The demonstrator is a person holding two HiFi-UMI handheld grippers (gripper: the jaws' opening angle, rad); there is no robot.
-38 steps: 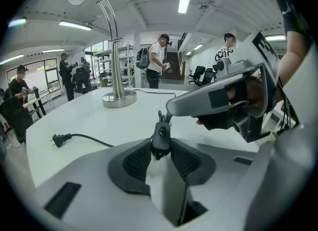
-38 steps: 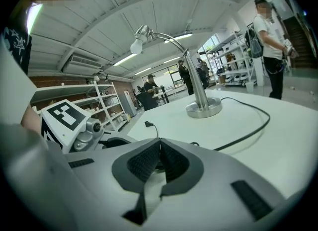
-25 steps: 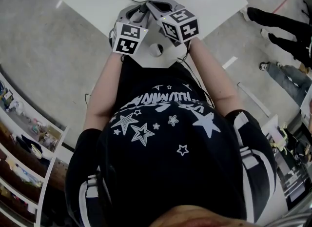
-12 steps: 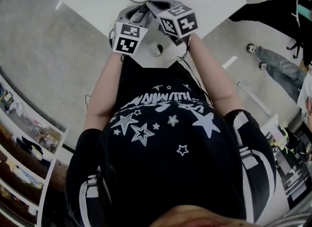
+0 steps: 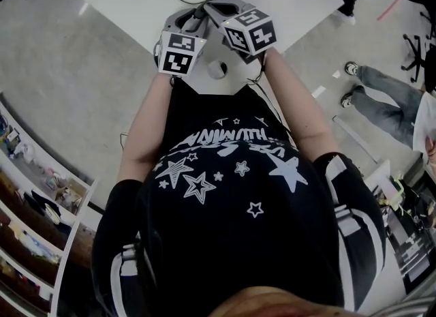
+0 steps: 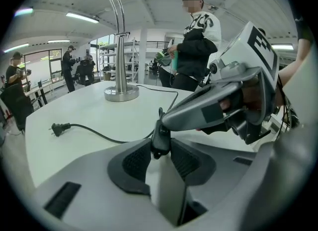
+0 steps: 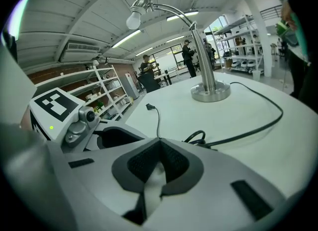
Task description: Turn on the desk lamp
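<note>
A chrome desk lamp [image 6: 121, 93] stands far out on the white table [image 6: 79, 111], its bulb [image 7: 133, 20] hanging from a curved neck. I cannot tell whether the bulb is lit. Its black cord [image 6: 99, 133] runs toward me. My left gripper [image 6: 160, 148] is shut on the black inline switch [image 6: 160, 138] on that cord. My right gripper [image 7: 159, 148] is shut with nothing in it. In the left gripper view its closed tip [image 6: 169, 120] rests right on top of the switch. In the head view both grippers [image 5: 204, 12] meet over the table's near corner.
The cord's unplugged end [image 6: 58, 128] lies on the table to the left. A round hole [image 5: 216, 69] sits in the table near its front corner. A person [image 6: 196, 46] stands just beyond the table, others are farther off. Shelving [image 5: 27, 193] lines the floor at my left.
Both grippers keep their place over the switch. The bystanders' legs at the right edge of the head view have shifted across the floor.
</note>
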